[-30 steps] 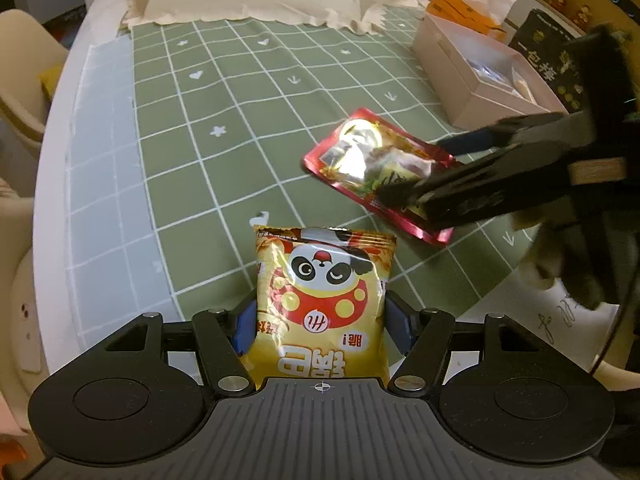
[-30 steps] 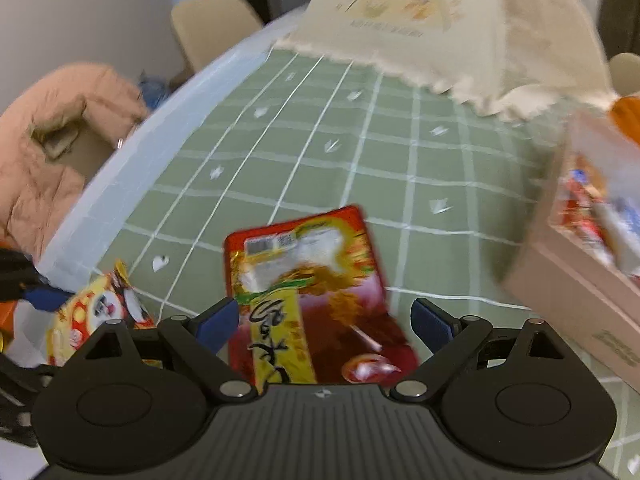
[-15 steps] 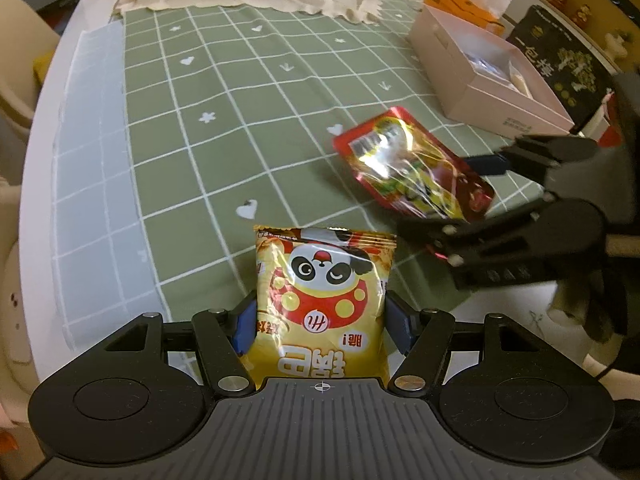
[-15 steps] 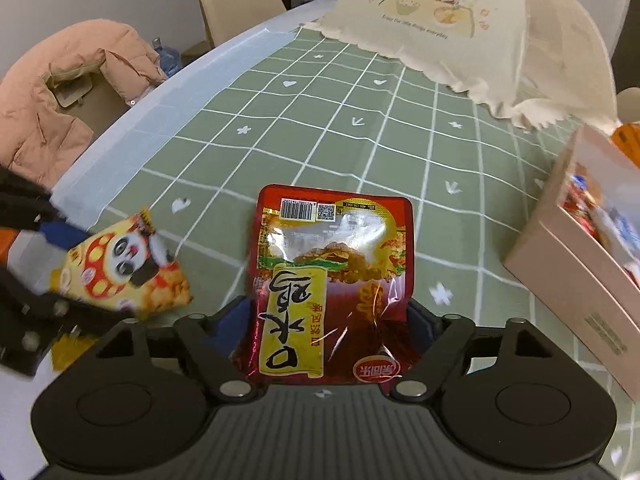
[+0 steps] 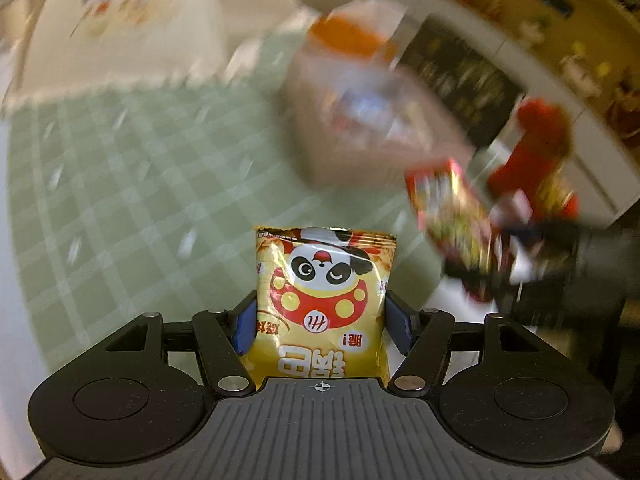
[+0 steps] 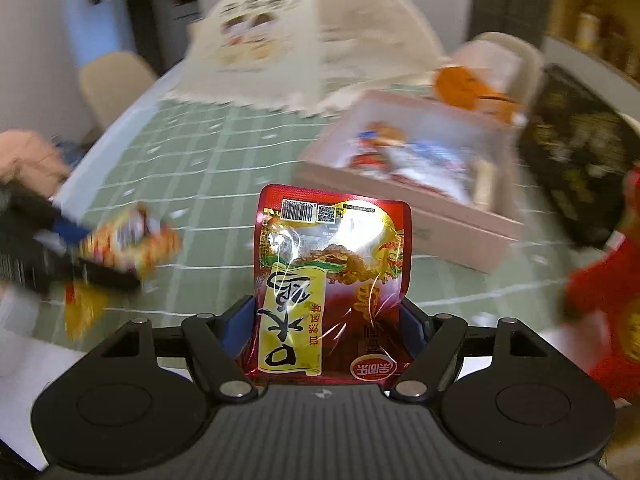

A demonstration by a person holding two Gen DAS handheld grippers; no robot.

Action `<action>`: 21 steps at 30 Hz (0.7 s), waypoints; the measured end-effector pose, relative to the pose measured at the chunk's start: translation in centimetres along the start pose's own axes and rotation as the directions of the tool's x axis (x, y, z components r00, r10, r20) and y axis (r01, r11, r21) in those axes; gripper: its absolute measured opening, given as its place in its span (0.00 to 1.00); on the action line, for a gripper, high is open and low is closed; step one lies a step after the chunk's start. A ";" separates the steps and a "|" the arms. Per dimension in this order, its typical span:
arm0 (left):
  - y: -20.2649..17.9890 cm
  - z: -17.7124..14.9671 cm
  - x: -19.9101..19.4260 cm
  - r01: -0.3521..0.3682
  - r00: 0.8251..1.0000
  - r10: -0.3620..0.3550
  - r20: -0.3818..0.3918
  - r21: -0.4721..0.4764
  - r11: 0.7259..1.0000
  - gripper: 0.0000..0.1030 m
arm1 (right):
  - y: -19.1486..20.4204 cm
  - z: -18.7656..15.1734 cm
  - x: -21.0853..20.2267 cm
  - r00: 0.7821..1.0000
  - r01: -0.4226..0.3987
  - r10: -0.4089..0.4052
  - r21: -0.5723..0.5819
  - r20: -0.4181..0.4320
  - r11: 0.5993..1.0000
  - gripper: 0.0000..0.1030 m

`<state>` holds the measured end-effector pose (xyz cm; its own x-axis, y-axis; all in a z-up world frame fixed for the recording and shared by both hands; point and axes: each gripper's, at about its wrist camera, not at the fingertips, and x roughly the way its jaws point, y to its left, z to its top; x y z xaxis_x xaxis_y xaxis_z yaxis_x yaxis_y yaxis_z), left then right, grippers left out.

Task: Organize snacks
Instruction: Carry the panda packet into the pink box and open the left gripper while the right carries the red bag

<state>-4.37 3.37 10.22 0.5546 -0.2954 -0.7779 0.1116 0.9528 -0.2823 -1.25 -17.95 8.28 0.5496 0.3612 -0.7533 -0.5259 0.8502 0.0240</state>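
My left gripper point(image 5: 320, 320) is shut on a yellow panda snack bag point(image 5: 320, 300) and holds it above the green checked tablecloth point(image 5: 140, 184). My right gripper point(image 6: 330, 324) is shut on a red snack pouch point(image 6: 332, 272) with a yellow label, also lifted. Each gripper shows blurred in the other's view: the red pouch at the right in the left wrist view point(image 5: 452, 220), the panda bag at the left in the right wrist view point(image 6: 128, 240). An open pink box point(image 6: 420, 184) with several snacks inside stands ahead of the right gripper; it is blurred in the left wrist view point(image 5: 372, 120).
A cream food cover point(image 6: 288, 40) with a cartoon print stands at the far end of the table. An orange packet point(image 6: 468, 88) lies behind the box. A black package point(image 6: 576, 152) is right of the box. A red object point(image 6: 608, 300) is at the right edge. Chairs surround the table.
Both grippers have lifted their snacks off the table and swung toward the pink box, which now sits closer in both views. The right gripper closed on the red pouch.
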 end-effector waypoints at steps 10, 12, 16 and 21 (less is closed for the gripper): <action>-3.1 15.7 4.4 0.201 0.949 -0.203 0.240 0.037 0.979 0.68 | -2.0 -0.9 -1.3 0.996 0.089 -0.089 0.092 -0.002 0.992 0.73; -3.0 16.9 6.5 0.198 0.947 -0.191 0.259 -0.003 0.980 0.66 | -2.0 -0.8 -1.4 0.995 0.099 -0.099 0.096 -0.001 0.990 0.73; -2.0 17.1 7.8 0.269 0.918 -0.237 0.317 -0.062 0.961 0.66 | -2.8 -0.6 -1.2 0.993 0.122 -0.121 0.125 -0.013 0.985 0.73; -0.3 15.4 7.4 0.275 0.925 -0.239 0.295 -0.089 0.957 0.66 | -4.4 0.0 -1.2 0.993 0.118 -0.121 0.171 0.007 0.978 0.73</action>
<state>12.43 2.00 13.16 0.7295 -0.4801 -0.4871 0.1862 0.8247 -0.5339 0.43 -22.10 9.06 0.6141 0.2581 -0.7458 -0.3381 0.9399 0.0469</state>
